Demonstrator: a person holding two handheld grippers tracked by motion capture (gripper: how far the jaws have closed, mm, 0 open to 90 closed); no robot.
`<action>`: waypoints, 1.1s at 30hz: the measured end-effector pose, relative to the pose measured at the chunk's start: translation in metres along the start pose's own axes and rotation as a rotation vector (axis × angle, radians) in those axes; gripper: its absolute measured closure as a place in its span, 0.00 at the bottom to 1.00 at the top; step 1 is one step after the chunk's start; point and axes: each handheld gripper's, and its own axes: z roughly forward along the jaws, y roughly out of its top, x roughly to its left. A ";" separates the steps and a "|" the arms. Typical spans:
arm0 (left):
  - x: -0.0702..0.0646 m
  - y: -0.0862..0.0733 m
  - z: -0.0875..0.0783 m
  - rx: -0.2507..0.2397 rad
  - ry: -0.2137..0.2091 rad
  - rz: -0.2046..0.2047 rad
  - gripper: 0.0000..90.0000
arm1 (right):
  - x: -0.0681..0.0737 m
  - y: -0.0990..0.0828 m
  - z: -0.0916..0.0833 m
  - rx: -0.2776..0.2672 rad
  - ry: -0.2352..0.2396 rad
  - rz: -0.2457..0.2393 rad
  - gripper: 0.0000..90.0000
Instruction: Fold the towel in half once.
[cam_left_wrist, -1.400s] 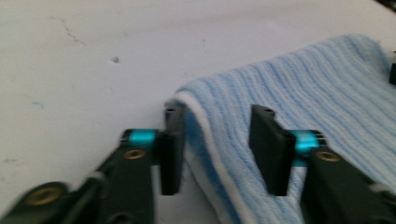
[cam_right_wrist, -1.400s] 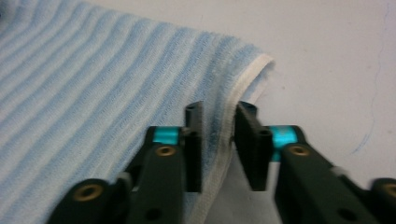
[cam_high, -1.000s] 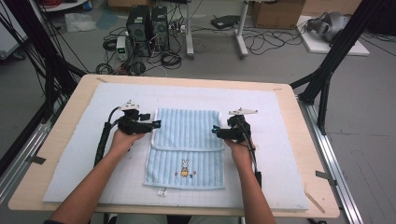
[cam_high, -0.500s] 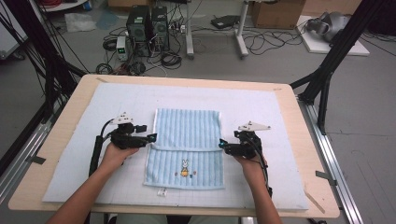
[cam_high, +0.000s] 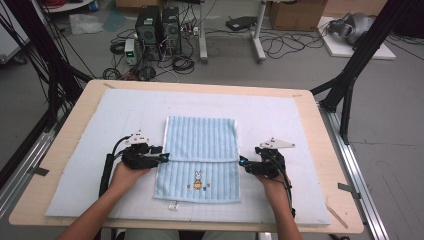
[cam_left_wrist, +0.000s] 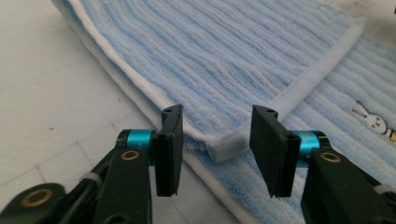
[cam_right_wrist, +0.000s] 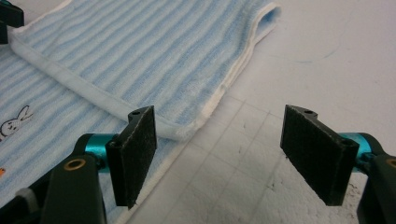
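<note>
— Where's the towel (cam_high: 200, 157)?

— Mid-mat (cam_high: 75, 140), far half folded toward me over the rabbit half.

— Your left gripper (cam_high: 161, 157)?

— At the towel's left edge; its jaws have just been closing, the fold's corner between them, pads not yet pressing.

— And the right gripper (cam_high: 242, 164)?

— At the towel's right edge, jaws wide, holding nothing.

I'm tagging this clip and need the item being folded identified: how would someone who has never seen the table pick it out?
On the wooden table lies a pale blue mat; at its centre, between the two grippers, is the towel. It is light blue with ribbed stripes and white edging, its far part folded over the near part, and a small rabbit figure marks the near part.
</note>
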 end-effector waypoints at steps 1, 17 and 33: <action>-0.001 0.000 0.000 0.003 0.005 0.010 0.66 | 0.000 0.000 0.000 0.000 0.002 -0.002 0.29; -0.008 0.005 -0.015 -0.086 -0.011 0.036 0.92 | 0.003 0.005 -0.005 -0.038 0.040 -0.010 0.45; -0.007 0.003 -0.021 -0.107 -0.032 0.019 0.92 | 0.022 0.005 0.021 0.075 0.017 -0.138 0.92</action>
